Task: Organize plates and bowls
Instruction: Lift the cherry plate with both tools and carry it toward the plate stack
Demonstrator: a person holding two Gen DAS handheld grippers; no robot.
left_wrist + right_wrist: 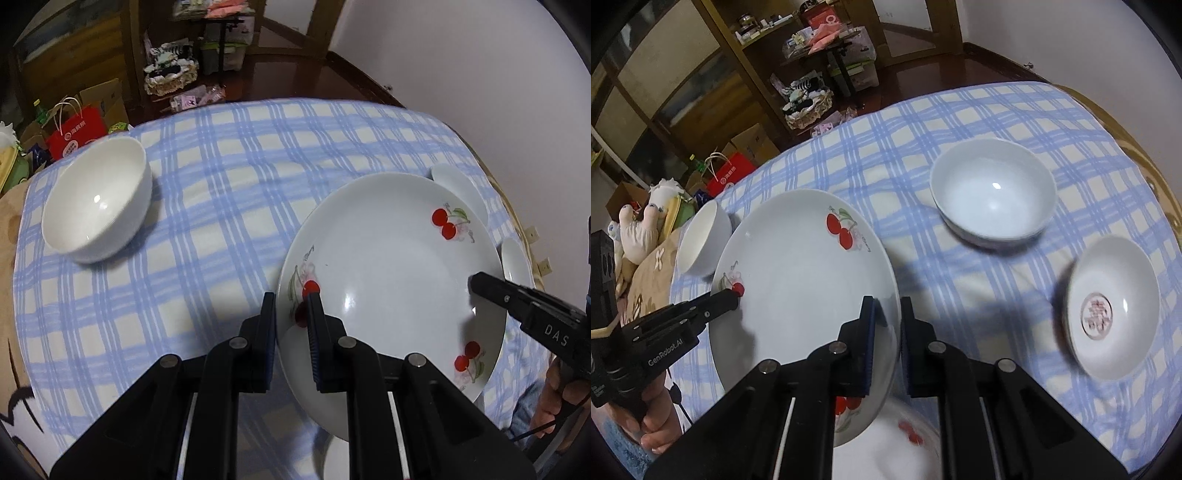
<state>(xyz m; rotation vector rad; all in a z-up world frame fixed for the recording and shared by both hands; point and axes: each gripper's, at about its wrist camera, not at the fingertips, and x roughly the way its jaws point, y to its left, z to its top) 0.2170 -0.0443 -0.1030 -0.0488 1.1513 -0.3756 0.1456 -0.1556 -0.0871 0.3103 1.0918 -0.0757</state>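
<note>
Both tongs are pinching the big white cherry-print plate (391, 288) by opposite rim edges: left tongs (291, 295) on its near-left rim, right tongs (886, 301) on its near-right rim, jaws pressed onto the rim w/ only the ceramic between them. Plate looks lifted clear of the cloth and tilted, judging by its shadow and what shows under it.

Directly below the near edge: a second white cherry-print plate (905, 446), blurred, partly hidden. Likely the stack target or the one it came off; can't tell which.

Risks from here, as judgement:
- thin rim grip on glazed ceramic, two hands must stay synced; if one pulls ahead the plate twists and slips out of a pad
- tilt gets worse → plate slides toward the low side
- set-down on the lower plate off-centre → clack/chip, or it skids
- soft cloth underneath, so anything set on it may rock

Further out: small white dish w/ red character stamp (1112, 310) to the right, then a white bowl (993, 195) beyond it, both well apart from the held plate. Another white deep bowl (99, 199) sits far left, near the cloth edge.

Surface: blue-and-white check cloth (229, 177), padded-looking, slightly wrinkled, over a rounded table w/ wood rim. Room behind: dark wood floor, wood shelving w/ clutter, basket, red paper bag (75, 133), cardboard boxes, a plush toy at far left. Dim indoor light, glare spots on the ceramics.
</note>
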